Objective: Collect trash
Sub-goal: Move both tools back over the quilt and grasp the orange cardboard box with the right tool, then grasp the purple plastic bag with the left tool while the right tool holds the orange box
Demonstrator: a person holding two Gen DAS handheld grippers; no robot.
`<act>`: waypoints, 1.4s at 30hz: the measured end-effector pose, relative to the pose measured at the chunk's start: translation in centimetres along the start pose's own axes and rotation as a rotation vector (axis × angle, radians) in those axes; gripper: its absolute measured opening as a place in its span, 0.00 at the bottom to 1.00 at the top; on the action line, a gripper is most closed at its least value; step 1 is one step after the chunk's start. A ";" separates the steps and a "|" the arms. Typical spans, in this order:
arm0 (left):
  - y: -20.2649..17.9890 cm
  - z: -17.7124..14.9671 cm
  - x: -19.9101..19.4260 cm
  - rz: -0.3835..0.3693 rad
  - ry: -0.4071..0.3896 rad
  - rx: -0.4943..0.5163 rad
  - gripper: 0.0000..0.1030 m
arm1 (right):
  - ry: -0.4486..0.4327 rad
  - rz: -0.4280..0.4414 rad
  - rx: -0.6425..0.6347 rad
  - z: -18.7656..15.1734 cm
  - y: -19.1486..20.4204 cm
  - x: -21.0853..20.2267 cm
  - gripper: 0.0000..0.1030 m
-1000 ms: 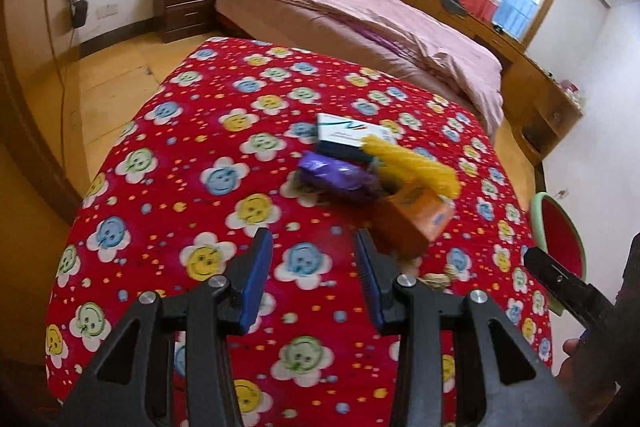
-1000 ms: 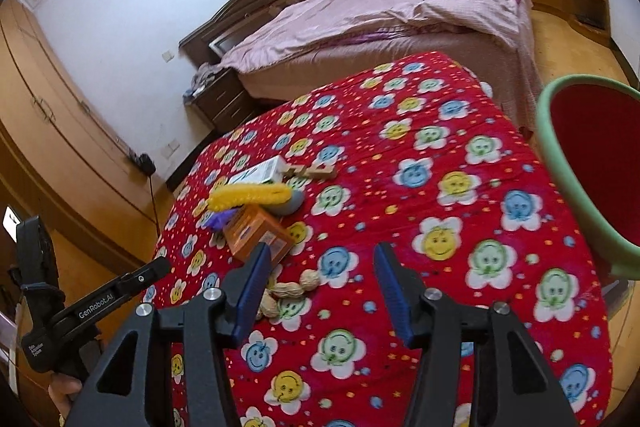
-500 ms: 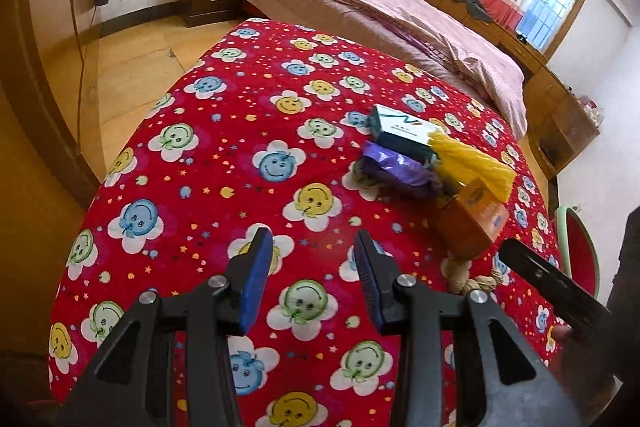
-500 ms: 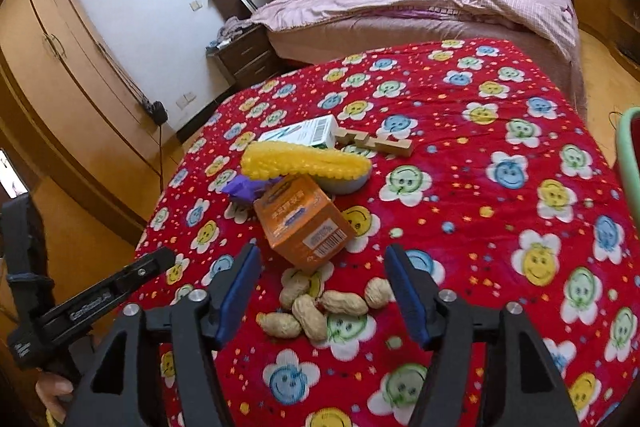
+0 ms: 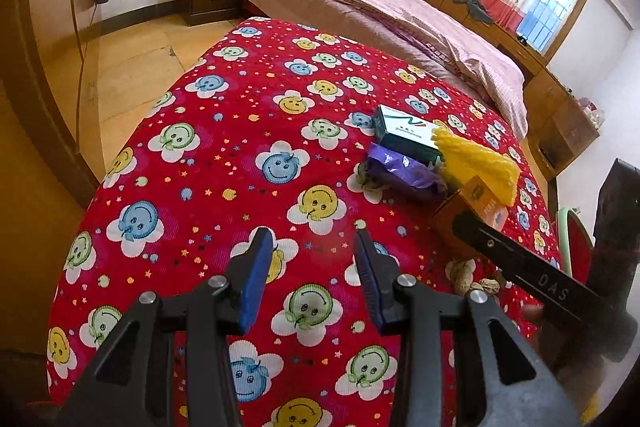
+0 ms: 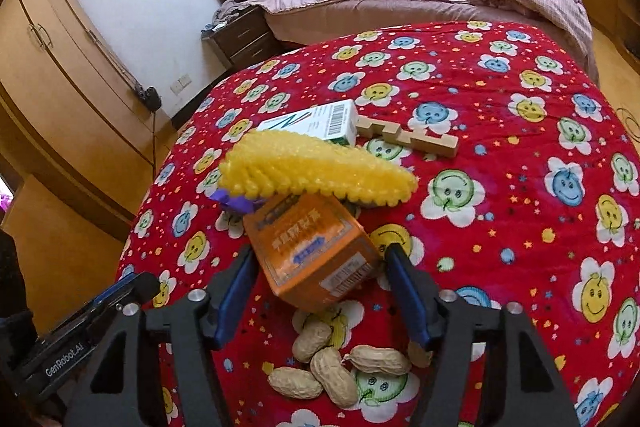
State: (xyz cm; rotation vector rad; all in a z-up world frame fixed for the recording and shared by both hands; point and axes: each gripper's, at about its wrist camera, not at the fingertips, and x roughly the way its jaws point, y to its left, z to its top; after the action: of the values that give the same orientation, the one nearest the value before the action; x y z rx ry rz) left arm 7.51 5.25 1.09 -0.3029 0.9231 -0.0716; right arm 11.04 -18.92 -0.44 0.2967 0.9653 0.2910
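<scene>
Right gripper (image 6: pixel 320 287) spread wide around the orange carton (image 6: pixel 316 251), untouched; five peanuts (image 6: pixel 320 371) near, one half-hidden. Left gripper (image 5: pixel 310 275) open, empty.

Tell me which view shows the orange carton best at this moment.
The right wrist view: the orange carton sits close and central between the open fingers of the right gripper, with its printed faces and label readable. In the left wrist view the carton is small, off to the right, and partly hidden behind the right gripper's finger.

Orange carton (image 6: pixel 316 251) tilted, frame centre; yellow bumpy corn-like piece (image 6: pixel 316 174) resting on top; white-green box (image 6: pixel 320 123) behind; purple wrapper (image 5: pixel 404 174) left; peanuts (image 6: pixel 336 367) bottom centre.
</scene>
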 end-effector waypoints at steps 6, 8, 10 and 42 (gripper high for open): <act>-1.2 0.6 0.1 -0.014 -0.012 0.032 0.50 | -0.038 0.009 0.007 -0.5 -0.3 -1.9 0.57; -1.8 0.8 0.2 -0.018 -0.018 0.056 0.53 | -0.075 0.002 0.006 -0.7 -0.5 -3.3 0.57; -2.9 1.2 0.6 -0.029 -0.019 0.093 0.55 | -0.108 -0.009 0.006 -1.0 -0.8 -4.6 0.57; -7.4 3.6 7.8 -0.021 0.008 0.276 0.65 | -0.222 -0.067 0.228 -3.1 -11.1 -11.6 0.57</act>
State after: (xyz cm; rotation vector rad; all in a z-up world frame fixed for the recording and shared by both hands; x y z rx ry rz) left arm 15.54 -2.51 -0.78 -0.0563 0.9057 -0.2172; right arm 3.47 -33.06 2.53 0.4934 0.7869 0.0835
